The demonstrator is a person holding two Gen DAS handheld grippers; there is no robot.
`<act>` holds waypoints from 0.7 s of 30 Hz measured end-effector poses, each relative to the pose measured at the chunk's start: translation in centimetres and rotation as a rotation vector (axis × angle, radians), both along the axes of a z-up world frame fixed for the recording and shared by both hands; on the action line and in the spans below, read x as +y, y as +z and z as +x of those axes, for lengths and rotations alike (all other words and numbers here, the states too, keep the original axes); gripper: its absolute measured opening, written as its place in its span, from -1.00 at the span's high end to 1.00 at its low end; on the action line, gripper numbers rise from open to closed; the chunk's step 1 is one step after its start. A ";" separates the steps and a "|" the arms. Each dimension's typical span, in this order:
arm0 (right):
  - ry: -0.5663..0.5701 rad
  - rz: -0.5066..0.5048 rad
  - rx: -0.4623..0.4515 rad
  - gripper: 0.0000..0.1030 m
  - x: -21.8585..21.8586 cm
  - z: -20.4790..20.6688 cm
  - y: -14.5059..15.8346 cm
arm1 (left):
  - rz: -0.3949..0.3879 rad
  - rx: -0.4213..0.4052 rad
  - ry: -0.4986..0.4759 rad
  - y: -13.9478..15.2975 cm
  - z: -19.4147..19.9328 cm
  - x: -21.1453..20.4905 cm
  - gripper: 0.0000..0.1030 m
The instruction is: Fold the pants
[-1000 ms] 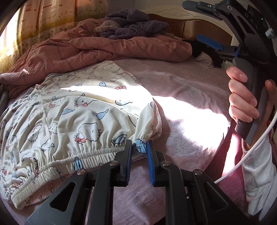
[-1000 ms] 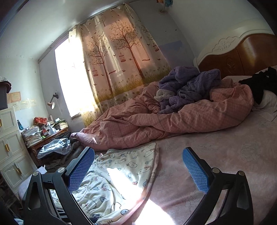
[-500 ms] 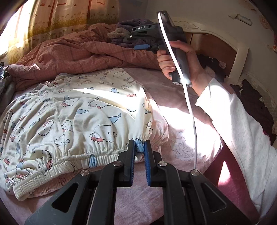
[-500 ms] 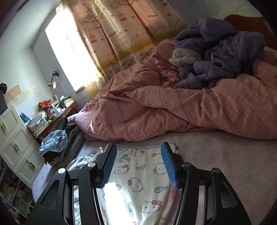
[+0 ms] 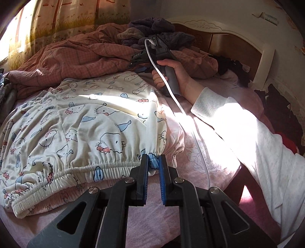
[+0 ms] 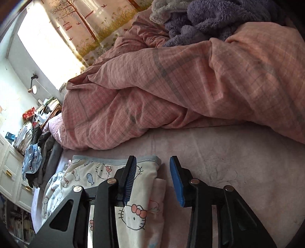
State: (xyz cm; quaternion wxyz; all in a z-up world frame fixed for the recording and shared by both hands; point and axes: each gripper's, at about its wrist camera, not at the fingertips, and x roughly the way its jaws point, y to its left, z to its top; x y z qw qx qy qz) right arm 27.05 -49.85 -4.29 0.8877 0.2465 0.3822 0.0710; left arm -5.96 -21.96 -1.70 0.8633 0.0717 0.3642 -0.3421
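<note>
Pants [image 5: 80, 122] lie spread flat on the pink sheet [image 5: 205, 156] of the bed, white with cartoon cats and blue fish, elastic waistband nearest me, leg hems far end, close under the rumpled pink checked duvet [image 6: 171, 80].

My left gripper [image 5: 154, 162]: nearly closed, blue pads pinching the waistband at the corner of the pants nearest my right arm, gathered fabric bunched between the pads. Rest of the waistband runs away from that corner across the sheet, lying slack.

My right gripper [image 6: 153, 167]: at the hem end of the pants, low over the sheet. Jaws partly apart and closing. Blue-trimmed hem corner sits between them; one pad [image 6: 131, 181] is over the fabric, the other [image 6: 176, 181] over bare sheet just beside the pants' edge. Pads not pressing the cloth yet, nothing held.

In the left view my right hand [image 5: 171, 76] wraps the grey handle beside the pants' far corner, white cable [image 5: 171, 95] trailing back along my white sleeve [image 5: 247, 133].

Purple fleece blanket [image 6: 209, 17] piled on the duvet, beyond the pants. Wooden headboard [image 5: 228, 42] past that. Patterned curtain [image 6: 80, 28] behind the duvet, sun across the pants.
</note>
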 end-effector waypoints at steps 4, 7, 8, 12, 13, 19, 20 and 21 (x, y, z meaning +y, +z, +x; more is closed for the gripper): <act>0.030 -0.025 0.015 0.49 1.0 0.6 -0.3 | 0.008 -0.003 -0.001 -0.2 -0.1 -0.1 0.81; 0.046 -0.079 0.023 0.77 1.8 1.0 -0.2 | 0.009 -0.008 -0.010 -0.2 -0.3 -0.3 0.81; 0.041 -0.102 0.013 0.84 2.1 1.0 -0.1 | 0.009 -0.010 -0.014 -0.2 -0.4 -0.3 0.81; -0.004 -0.174 -0.045 0.93 2.2 0.2 0.9 | -0.011 0.000 -0.056 -0.1 -0.8 -0.6 0.81; -0.020 -0.189 -0.054 0.94 2.2 0.1 1.2 | -0.008 0.002 -0.064 -0.1 -0.9 -0.8 0.81; -0.113 -0.247 -0.121 0.94 0.6 -1.6 3.1 | -0.019 -0.011 -0.093 0.3 -1.2 -1.1 0.82; -0.123 -0.239 -0.130 0.94 0.2 -1.9 3.4 | -0.020 -0.020 -0.101 0.4 -1.4 -1.2 0.82; -0.130 -0.233 -0.139 0.94 -0.1 -2.2 3.7 | -0.023 -0.032 -0.113 0.7 -1.7 -1.3 0.82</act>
